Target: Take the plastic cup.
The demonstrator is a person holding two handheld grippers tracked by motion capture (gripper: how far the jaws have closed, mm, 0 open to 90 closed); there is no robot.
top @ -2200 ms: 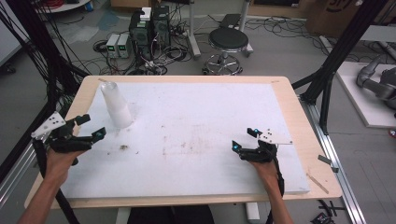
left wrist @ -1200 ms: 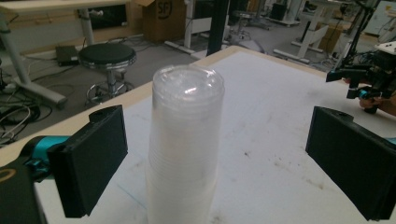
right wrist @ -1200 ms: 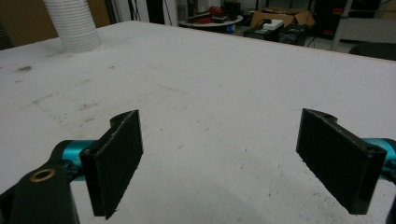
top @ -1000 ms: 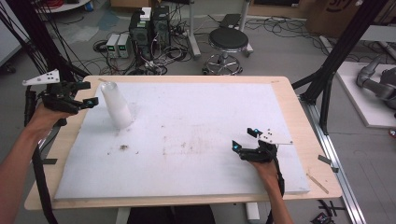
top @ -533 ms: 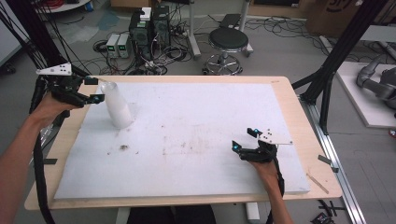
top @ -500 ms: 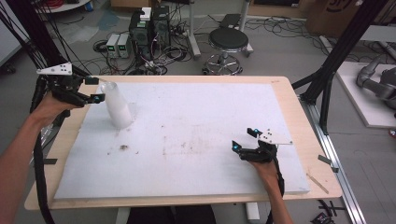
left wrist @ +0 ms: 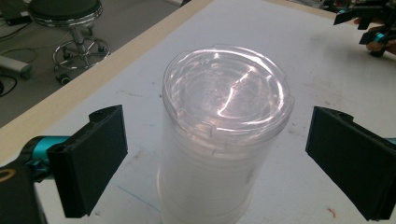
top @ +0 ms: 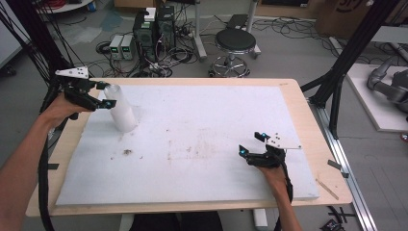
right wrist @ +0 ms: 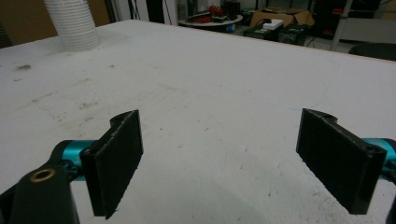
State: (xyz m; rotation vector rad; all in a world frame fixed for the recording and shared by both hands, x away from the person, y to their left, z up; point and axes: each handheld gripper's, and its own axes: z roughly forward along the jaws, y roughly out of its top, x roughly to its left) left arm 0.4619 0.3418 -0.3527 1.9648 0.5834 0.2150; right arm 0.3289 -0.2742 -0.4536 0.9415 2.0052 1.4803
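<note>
So far the work looks barely begun, as I judge it: nothing is gripped yet. Nearest the person, at the near right of the white board [top: 202, 144], the right gripper [top: 254, 144] rests low with its jaws spread wide and nothing between them but bare, lightly stained surface; it seems to be waiting. Farther off, at the far left, the left gripper [top: 107, 94] is level with the top of the stack of clear cups [top: 121, 110], which stands upright on the board near its far left corner. In the left gripper view the jaws stand wide apart on either side of the stack [left wrist: 219, 140], one to each flank and both clear of the plastic, so what is left is to close on it and then lift or move it, whichever is intended.

A few dark smudges [top: 127, 152] mark the board just nearer than the stack, flat and no hindrance. Between the two grippers the board is open, so nothing blocks a carry across it. Beyond the far table edge stand a black stool [top: 235, 42] and computer boxes [top: 155, 26] amid cables on the floor, well apart from the work
</note>
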